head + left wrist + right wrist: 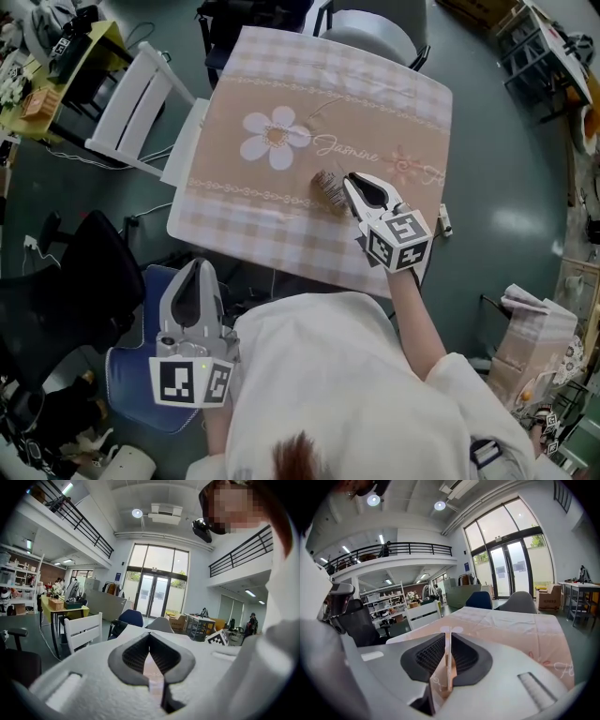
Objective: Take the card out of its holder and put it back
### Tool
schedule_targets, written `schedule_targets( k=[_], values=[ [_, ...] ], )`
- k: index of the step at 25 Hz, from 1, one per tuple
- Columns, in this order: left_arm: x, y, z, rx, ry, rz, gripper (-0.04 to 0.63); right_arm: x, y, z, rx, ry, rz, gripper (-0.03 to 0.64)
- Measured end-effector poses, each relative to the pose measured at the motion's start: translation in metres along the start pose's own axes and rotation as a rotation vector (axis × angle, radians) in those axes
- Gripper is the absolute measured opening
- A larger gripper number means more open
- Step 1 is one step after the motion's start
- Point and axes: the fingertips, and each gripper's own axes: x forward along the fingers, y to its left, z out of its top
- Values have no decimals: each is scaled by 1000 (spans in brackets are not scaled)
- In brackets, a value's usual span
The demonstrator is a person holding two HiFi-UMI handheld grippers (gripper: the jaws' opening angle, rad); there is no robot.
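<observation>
My right gripper (349,178) hangs over the middle of the table (272,234), which has a checked cloth with a flower print. Just left of its tips sits a small brownish ribbed holder (328,190). In the right gripper view a thin pale card (449,656) stands edge-on between the jaws. The right gripper (448,635) looks shut on the card, its tips close against both sides. My left gripper (197,264) is off the table's near left corner, held beside my body. In its own view the left gripper (150,634) has its tips together and nothing between them.
A white slatted chair (141,103) stands at the table's left, a grey chair (370,28) at its far end. A blue seat (141,394) is under my left gripper, a black office chair (75,272) beside it. A small white item (444,223) lies at the table's right edge. A paper bag (534,337) stands on the floor.
</observation>
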Motion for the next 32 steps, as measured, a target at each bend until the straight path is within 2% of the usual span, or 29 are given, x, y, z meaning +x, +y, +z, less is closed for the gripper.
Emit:
schedule_targets(
  k=[7,12,16,24,32],
  values=[
    [7,-17,5,14,-8,-53,0,-43,1,52,20,-155,-16,24],
    [18,-35,3,24,-5,-114,0,-95,13,91,-1,-277,-20,3],
    [29,-56,3,28,-4,-173,0,-144,10,105,0,-341,-64,2],
    [40,-98,-6,44,8,-275,0,-226,-7,101,-3,-399,-200,2],
    [39,-135,-18,65,18,-333,0,-286,-13,66,41,-393,-273,2]
  ],
)
